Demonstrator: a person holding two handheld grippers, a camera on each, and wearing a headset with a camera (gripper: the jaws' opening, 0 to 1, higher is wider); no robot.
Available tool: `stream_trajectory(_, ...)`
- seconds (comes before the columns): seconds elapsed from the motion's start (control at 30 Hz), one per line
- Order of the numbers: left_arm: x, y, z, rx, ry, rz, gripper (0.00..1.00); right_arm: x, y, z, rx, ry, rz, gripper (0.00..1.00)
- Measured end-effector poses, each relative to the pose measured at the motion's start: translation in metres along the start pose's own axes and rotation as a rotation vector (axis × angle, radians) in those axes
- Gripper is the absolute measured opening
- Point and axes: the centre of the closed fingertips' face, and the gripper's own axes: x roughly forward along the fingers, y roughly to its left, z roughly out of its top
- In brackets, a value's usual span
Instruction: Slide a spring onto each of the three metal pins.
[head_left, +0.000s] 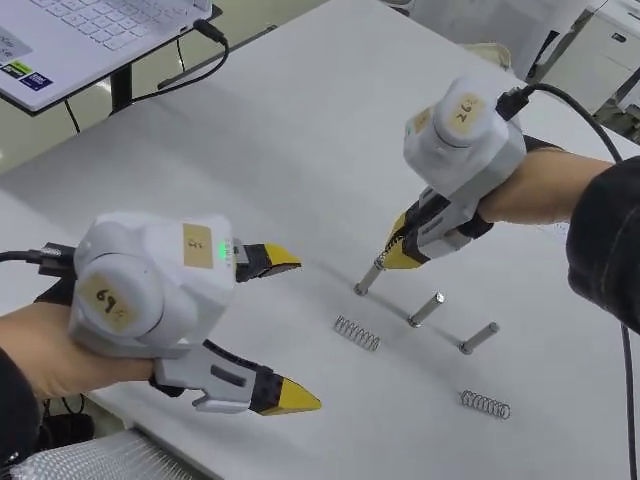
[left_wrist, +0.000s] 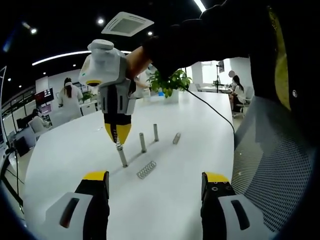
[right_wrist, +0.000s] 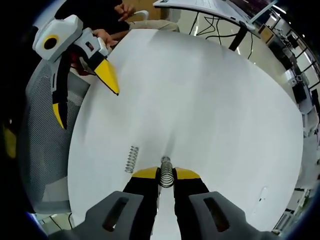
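Three metal pins stand in a row on the white table (head_left: 300, 150): left pin (head_left: 368, 278), middle pin (head_left: 426, 309), right pin (head_left: 479, 337). My right gripper (head_left: 400, 257) is shut on a spring (right_wrist: 166, 177), held at the top of the left pin (right_wrist: 165, 160). One loose spring (head_left: 357, 333) lies in front of the pins, and another loose spring (head_left: 485, 404) lies nearer the table's front edge. My left gripper (head_left: 290, 330) hovers open with nothing between its fingers, left of the pins. In the left gripper view the right gripper (left_wrist: 118, 132) meets the nearest pin (left_wrist: 122, 156).
A white laptop (head_left: 90, 30) on a stand with a black cable (head_left: 200, 62) is at the far left. A grey mesh chair (right_wrist: 45, 125) is beside the table's near edge. People sit at desks in the far background (left_wrist: 67, 92).
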Motion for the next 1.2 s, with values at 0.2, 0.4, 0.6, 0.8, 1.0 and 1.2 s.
stream_trajectory(0.2, 0.0, 0.001, -0.001, -0.004, 0.0, 0.002, 0.71, 0.01, 0.003, -0.002, 0.005, 0.01, 0.014, 0.08)
stream_trajectory(0.4, 0.002, 0.001, -0.002, -0.006, 0.004, 0.0, 0.71, 0.024, 0.005, -0.003, -0.001, 0.02, 0.014, 0.08)
stream_trajectory(0.6, 0.002, 0.001, -0.002, -0.006, 0.008, -0.005, 0.7, 0.038, 0.004, -0.008, -0.005, 0.038, 0.004, 0.08)
stream_trajectory(0.8, 0.002, 0.002, -0.004, -0.007, 0.013, -0.004, 0.7, 0.043, 0.004, -0.009, 0.007, 0.038, 0.005, 0.09)
stream_trajectory(1.0, 0.001, 0.003, -0.005, -0.012, 0.013, -0.002, 0.7, 0.047, 0.005, -0.011, 0.012, 0.041, 0.013, 0.09)
stream_trajectory(1.2, 0.001, 0.002, -0.006, -0.014, 0.014, -0.004, 0.69, 0.048, 0.006, -0.012, 0.015, 0.039, 0.019, 0.1)
